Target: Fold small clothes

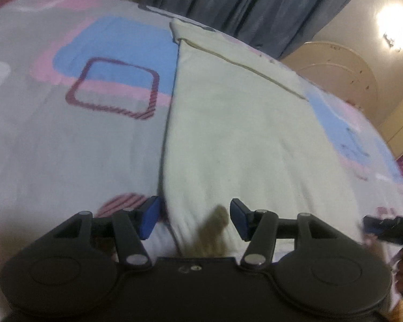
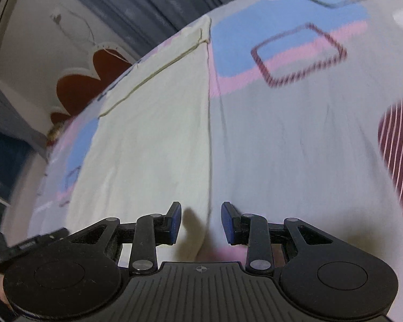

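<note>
A pale cream garment [image 1: 228,123] lies flat on the patterned bedsheet [image 1: 67,134], stretching away from me with a thin olive seam line across its far end. My left gripper [image 1: 193,218] is open, its jaws straddling the garment's near left corner, where an olive tag [image 1: 215,230] shows. In the right wrist view the garment [image 2: 153,134] fills the left half. My right gripper [image 2: 200,221] is open, its jaws straddling the garment's near right edge. The right gripper also shows at the right edge of the left wrist view [image 1: 389,228].
The bedsheet [image 2: 295,147] has blue, pink and maroon-striped squares. Grey-blue curtains [image 1: 255,2] hang behind the bed. A lit lamp [image 1: 393,26] and a rounded headboard [image 1: 335,69] stand at the far right. A red flower-shaped wall decoration [image 2: 78,86] shows at the left.
</note>
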